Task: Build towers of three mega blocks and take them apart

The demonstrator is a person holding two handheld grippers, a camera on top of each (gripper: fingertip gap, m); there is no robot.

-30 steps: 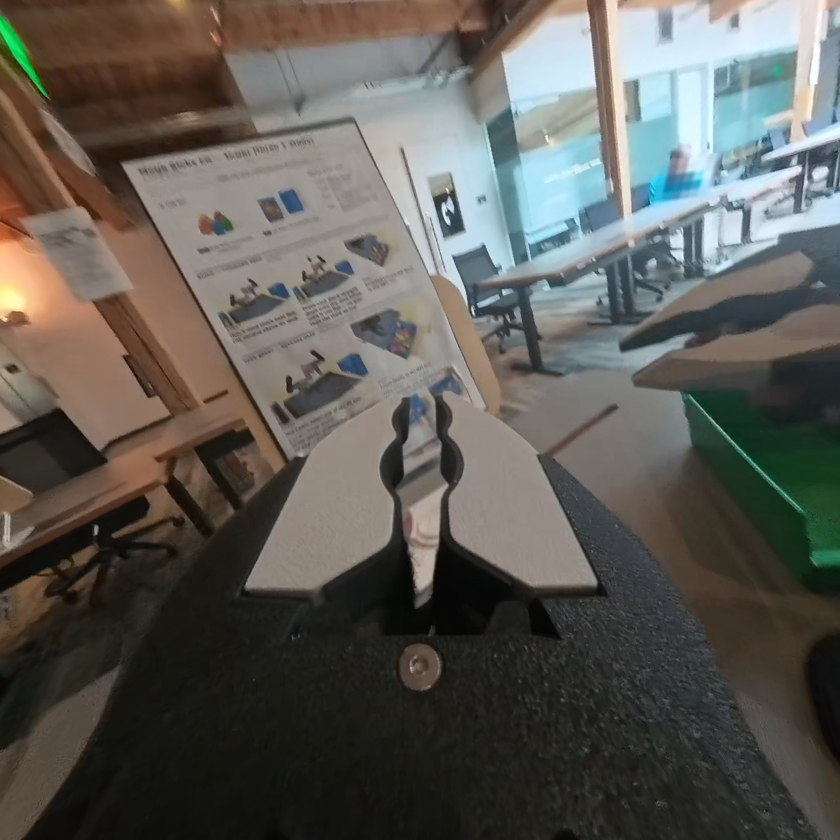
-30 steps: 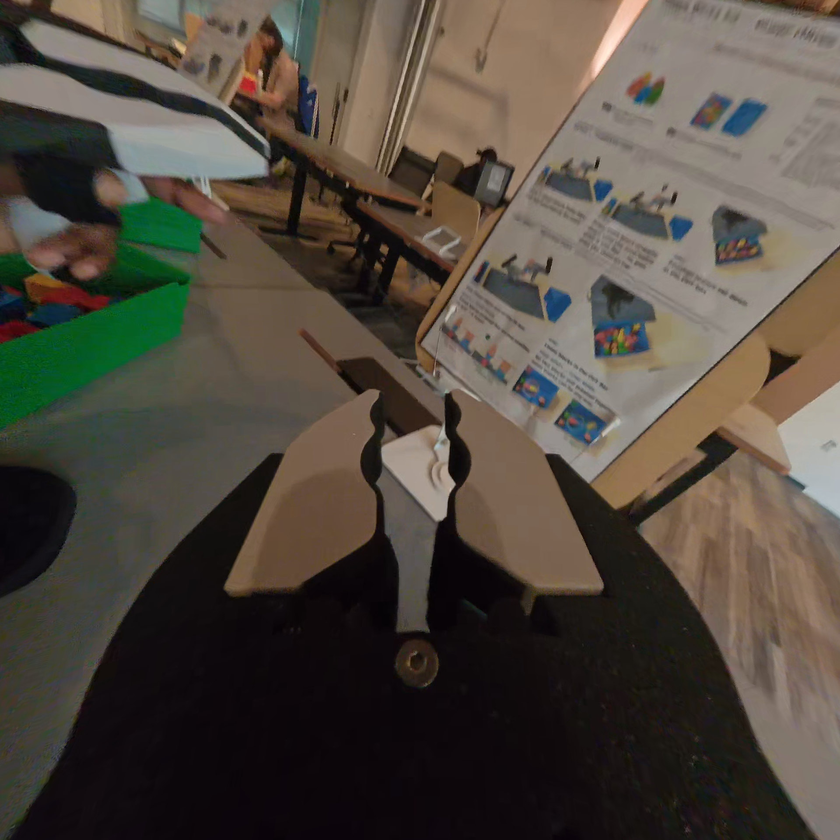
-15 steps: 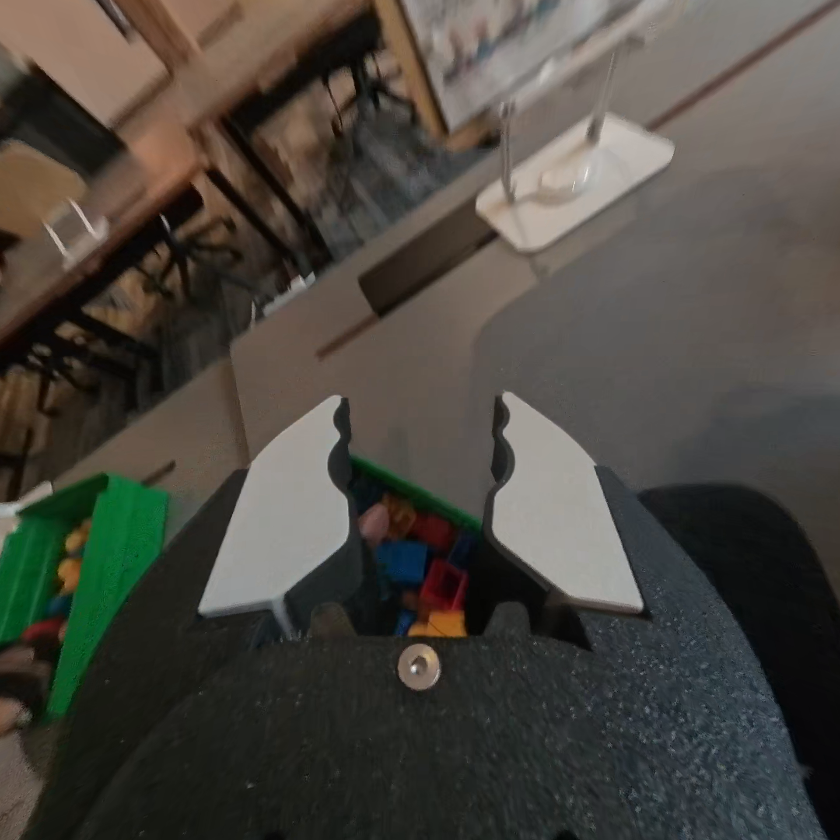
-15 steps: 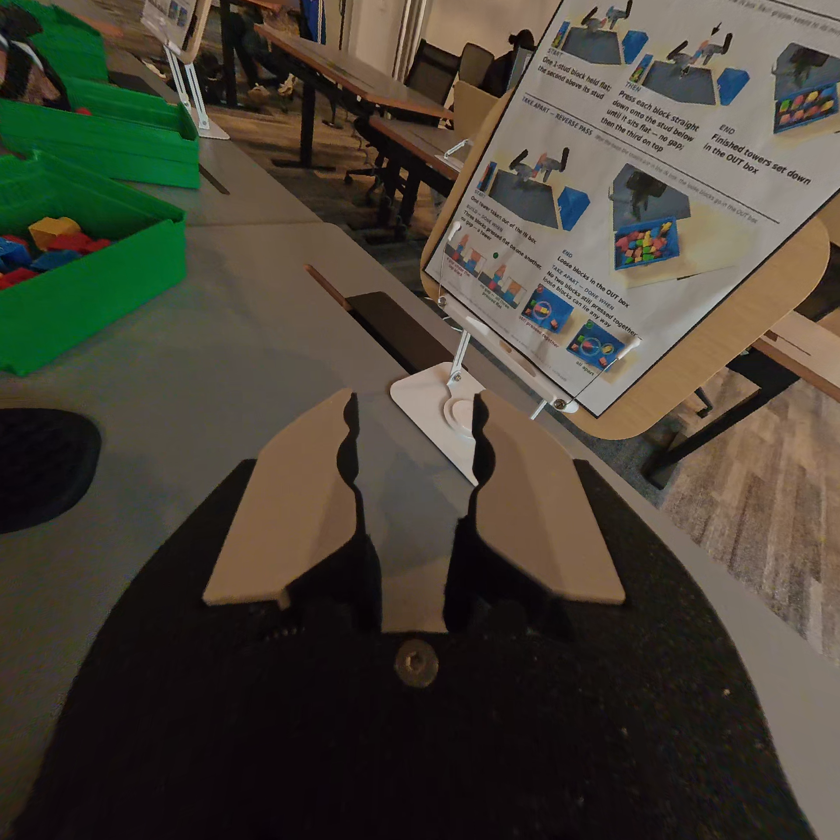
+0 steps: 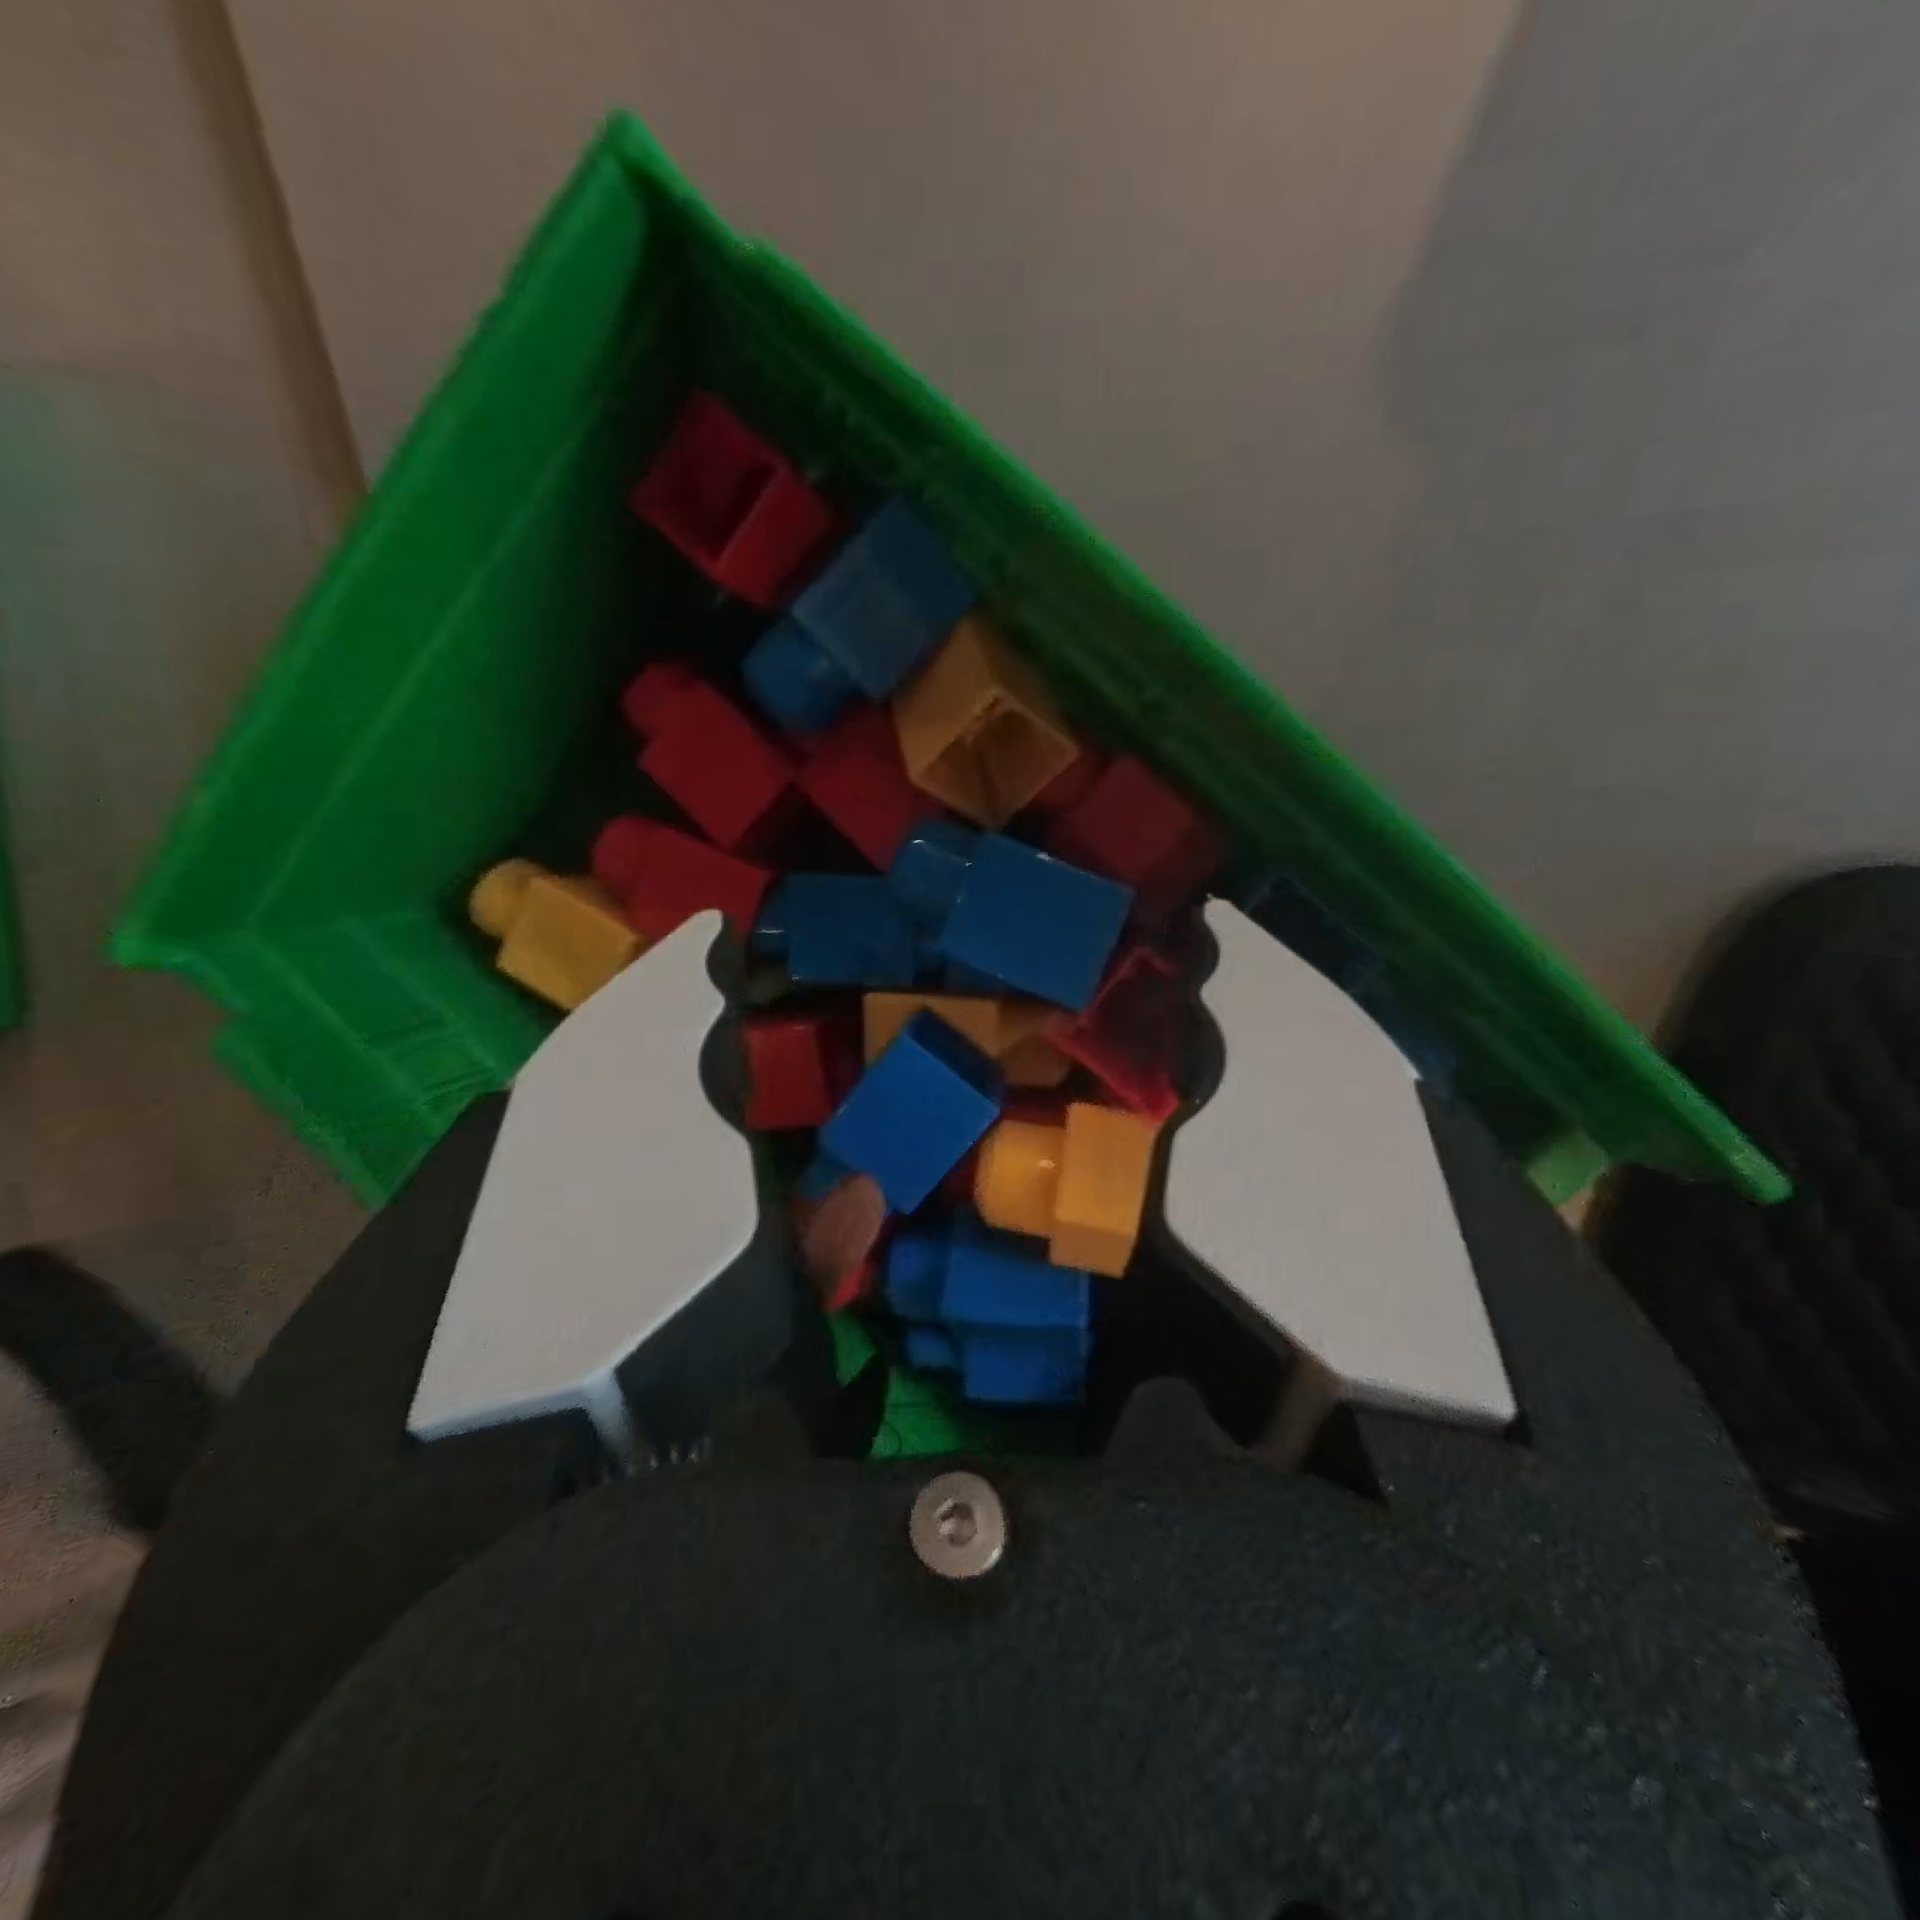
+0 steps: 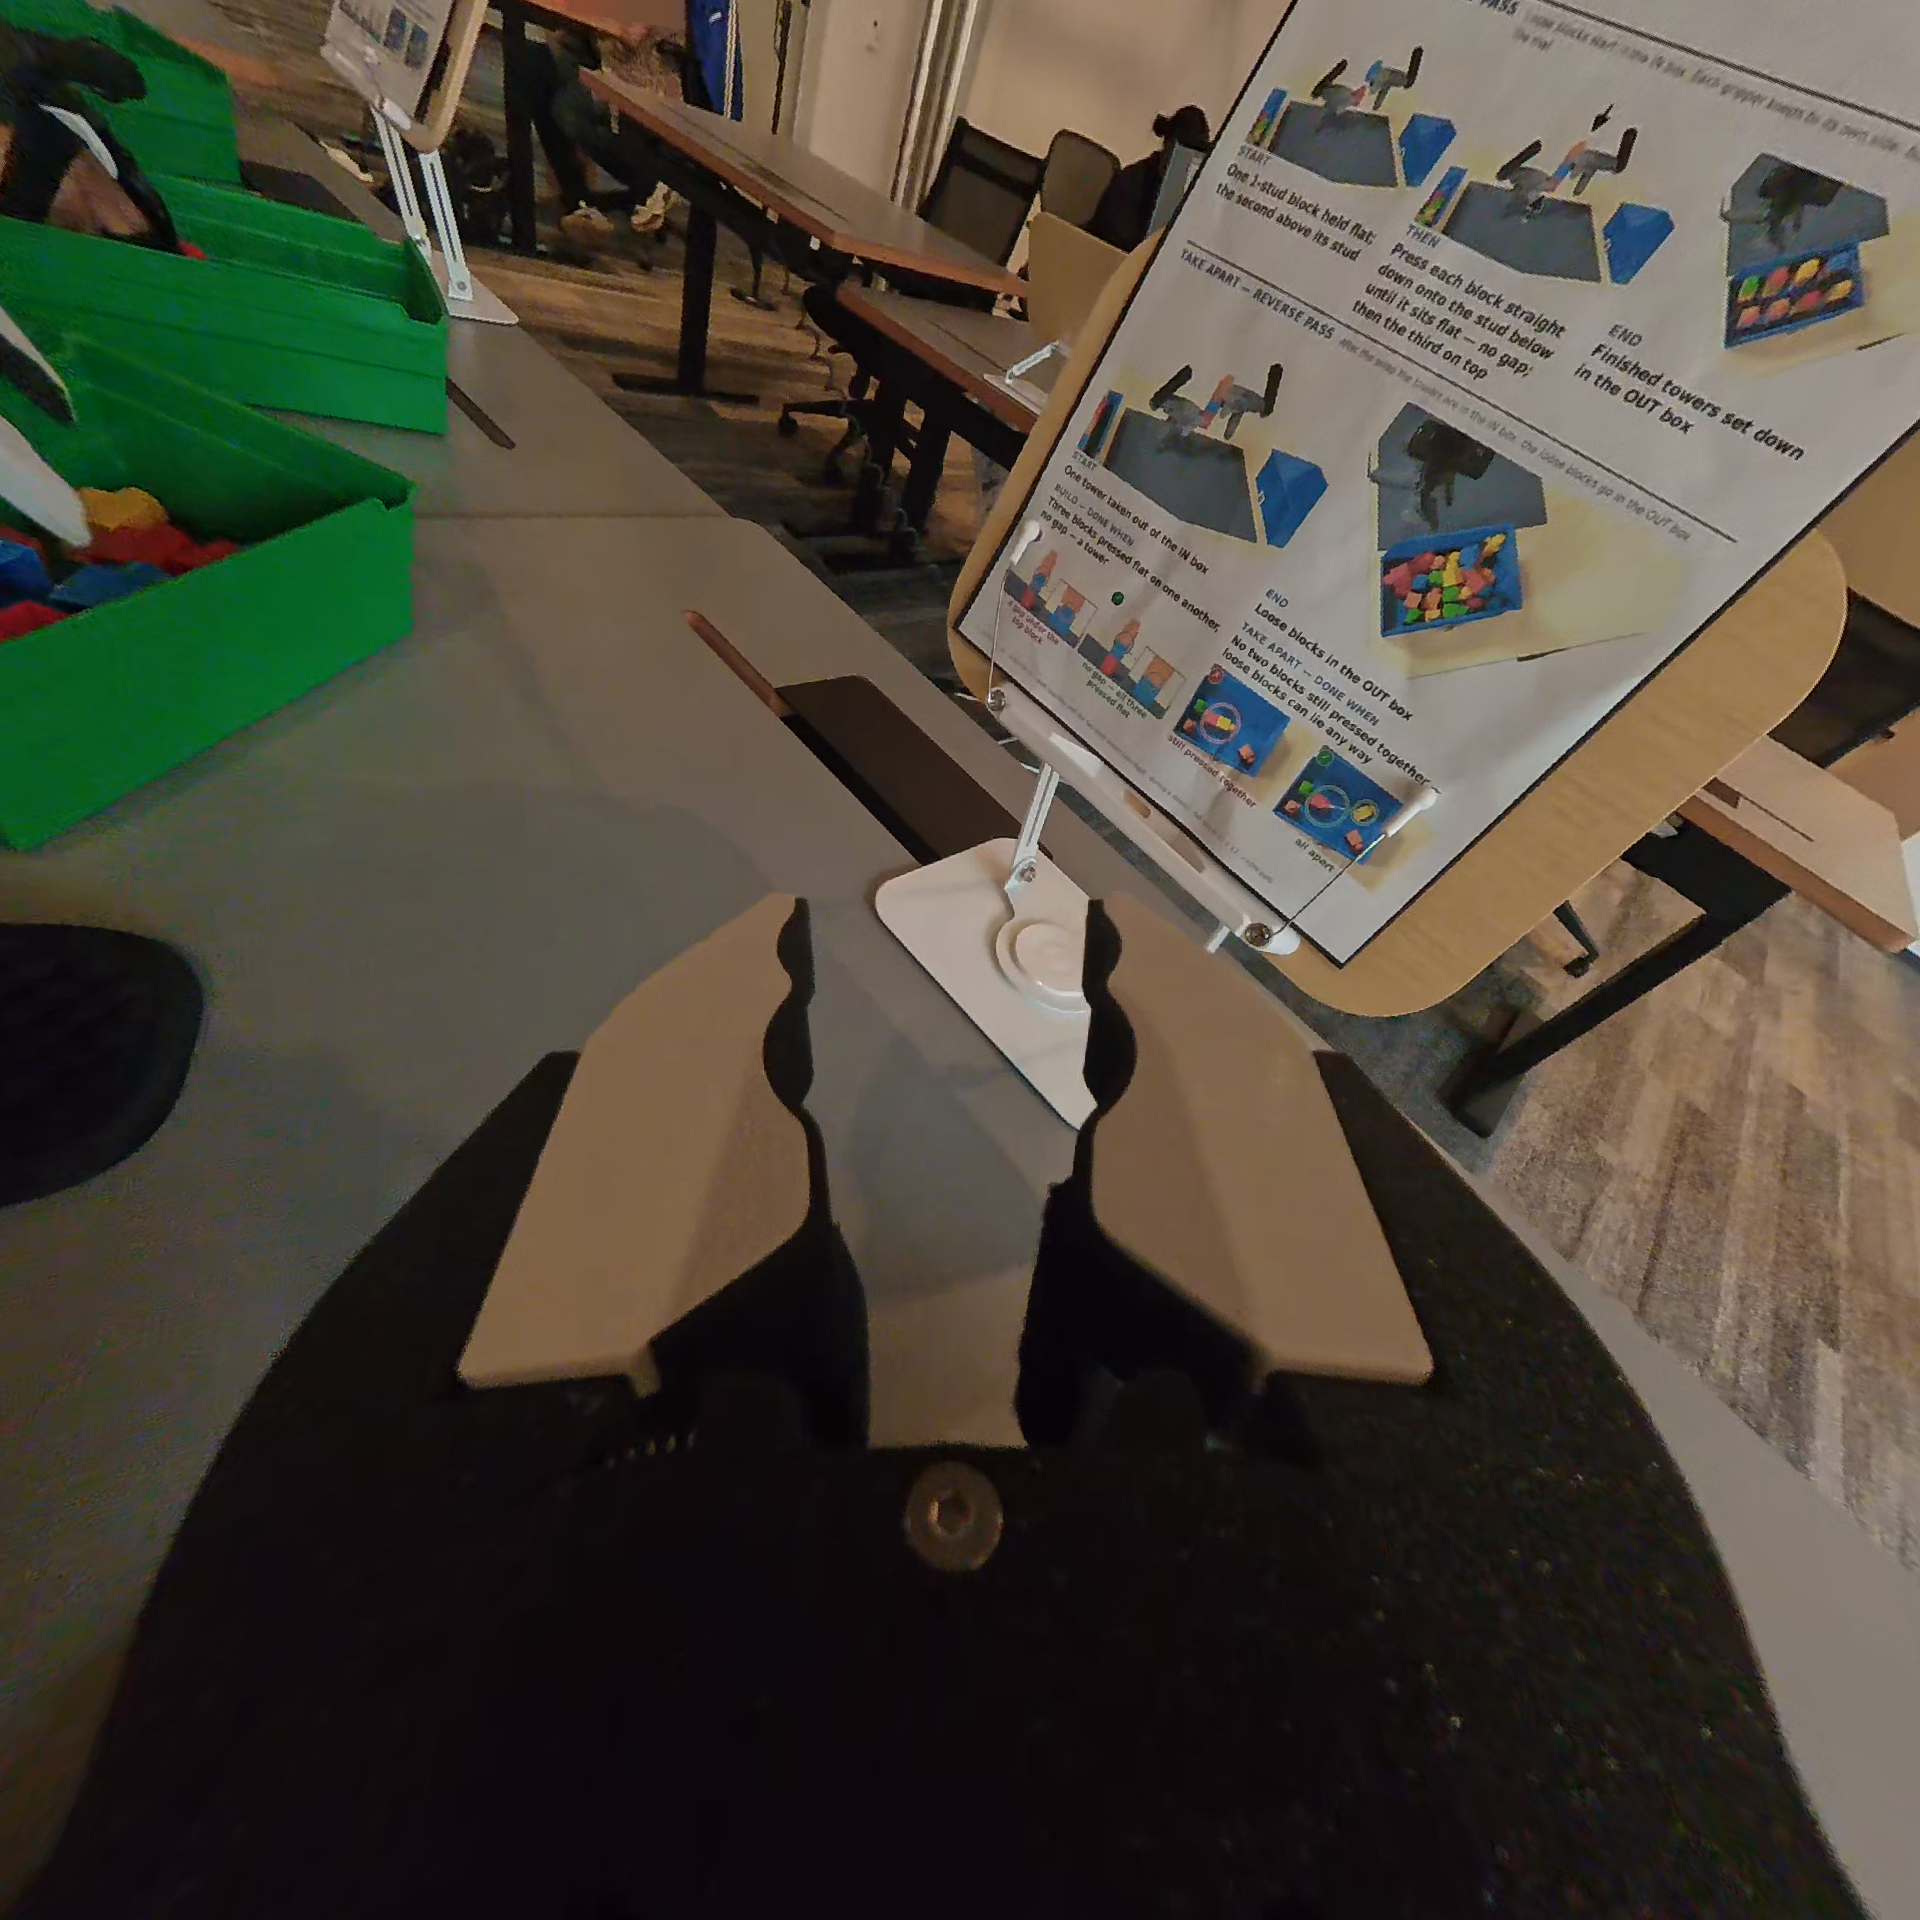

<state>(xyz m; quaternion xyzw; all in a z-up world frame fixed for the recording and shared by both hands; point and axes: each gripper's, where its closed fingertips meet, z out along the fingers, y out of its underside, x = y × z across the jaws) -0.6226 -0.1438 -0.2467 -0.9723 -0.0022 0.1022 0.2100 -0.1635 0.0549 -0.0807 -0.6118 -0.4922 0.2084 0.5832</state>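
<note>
A green bin (image 5: pixel 416 665) holds several loose red, blue and yellow mega blocks. My left gripper (image 5: pixel 961 940) is open and points down into the bin, right over the pile. A blue block (image 5: pixel 914 1117) and a yellow block (image 5: pixel 1081 1174) lie between its fingers, untouched as far as I can tell. My right gripper (image 6: pixel 940 925) is open and empty, low over the grey table (image 6: pixel 499 831). In the right wrist view the same bin (image 6: pixel 208 644) stands at the far left with the left gripper's fingertip (image 6: pixel 36 488) over it.
An instruction board (image 6: pixel 1455 436) on a white stand (image 6: pixel 987 935) stands just beyond my right gripper. A black mat (image 6: pixel 83 1049) lies at the left. More green bins (image 6: pixel 260 301) stand farther back. The table's right edge drops to the floor. Left tips to right tips: about 55 cm.
My left gripper has swung from level down into the bin and opened wide over the blocks. My right gripper has tilted down a little and opened wider.
</note>
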